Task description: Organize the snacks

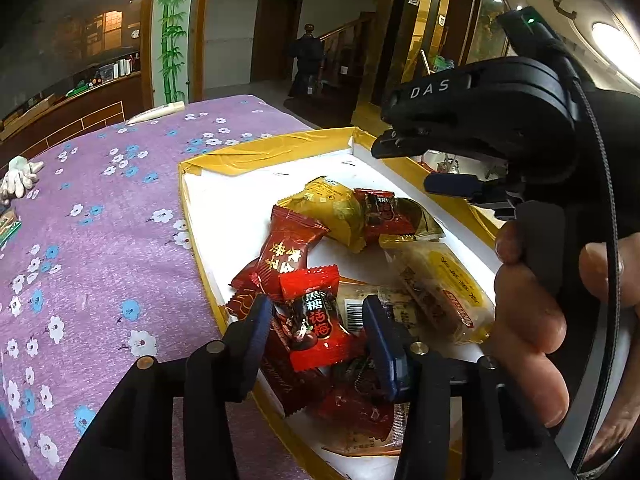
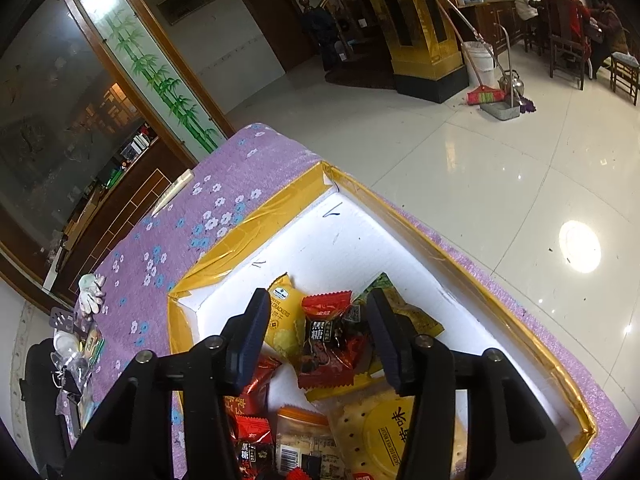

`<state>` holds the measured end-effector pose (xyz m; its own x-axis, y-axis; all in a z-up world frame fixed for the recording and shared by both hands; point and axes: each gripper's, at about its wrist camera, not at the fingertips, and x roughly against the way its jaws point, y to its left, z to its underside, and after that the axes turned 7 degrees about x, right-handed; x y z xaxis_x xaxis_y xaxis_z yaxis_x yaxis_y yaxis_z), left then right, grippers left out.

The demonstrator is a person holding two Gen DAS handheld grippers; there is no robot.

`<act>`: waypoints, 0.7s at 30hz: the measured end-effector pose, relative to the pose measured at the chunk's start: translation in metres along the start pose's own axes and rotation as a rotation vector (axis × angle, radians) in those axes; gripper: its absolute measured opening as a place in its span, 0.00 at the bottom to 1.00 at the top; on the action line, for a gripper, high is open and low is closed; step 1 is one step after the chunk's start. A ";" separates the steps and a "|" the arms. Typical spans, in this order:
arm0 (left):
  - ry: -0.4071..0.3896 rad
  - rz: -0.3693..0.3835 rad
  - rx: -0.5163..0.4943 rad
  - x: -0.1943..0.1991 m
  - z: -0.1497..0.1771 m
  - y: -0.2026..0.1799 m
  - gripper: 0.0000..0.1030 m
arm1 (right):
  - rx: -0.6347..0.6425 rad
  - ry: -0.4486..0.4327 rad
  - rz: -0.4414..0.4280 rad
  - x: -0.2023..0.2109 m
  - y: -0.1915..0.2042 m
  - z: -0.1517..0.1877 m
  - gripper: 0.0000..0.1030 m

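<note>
- Over a worktop [image 1: 100, 248] draped in purple flowered cloth, a shallow white box [image 1: 224, 200] with a yellow-taped rim holds a heap of wrapped snacks.
- Left claw [image 1: 316, 320] hangs low over the near end of the box, its jaws spread apart with a red plum candy [image 1: 316, 320] lying between the blue pads, not pinched.
- Just behind that candy, a dark red wrapper with gold characters [image 1: 288, 256] rests tilted on the pile; a yellow cracker packet [image 1: 336, 212] lies farther back, touching a small red-and-black sweet [image 1: 380, 212].
- Clear-wrapped biscuit pack with a yellow label [image 1: 444, 292] sits along the right wall of the box, near the person's right hand [image 1: 532, 320].
- Right claw [image 1: 424, 164], seen from the left camera, hovers above the far right edge of the box, jaws parted and empty.
- Through the right wrist camera, the same claw [image 2: 320, 328] looks down on a red-and-black candy [image 2: 328, 340] framed between its open fingers, with the yellow cracker packet [image 2: 286, 320] just beside it.
- Round-label biscuit pack [image 2: 384, 432] and a barcode-marked clear packet [image 2: 304, 444] fill the near part of the box [image 2: 360, 232].
- White glove [image 1: 20, 176] lies at the far left edge of the cloth, well apart from the box; a pale tube [image 1: 156, 114] rests near the far corner.
</note>
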<state>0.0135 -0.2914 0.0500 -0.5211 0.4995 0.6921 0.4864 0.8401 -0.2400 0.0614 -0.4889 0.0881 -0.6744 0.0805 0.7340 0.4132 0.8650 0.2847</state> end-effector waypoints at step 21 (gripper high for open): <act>-0.039 -0.054 0.019 0.002 -0.003 0.004 0.61 | 0.080 -0.169 0.120 0.021 0.018 0.002 0.89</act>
<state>0.0164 -0.2873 0.0524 -0.5736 0.4605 0.6774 0.4435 0.8699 -0.2158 0.0533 -0.4704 0.1072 -0.7190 0.2616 0.6439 0.4517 0.8800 0.1468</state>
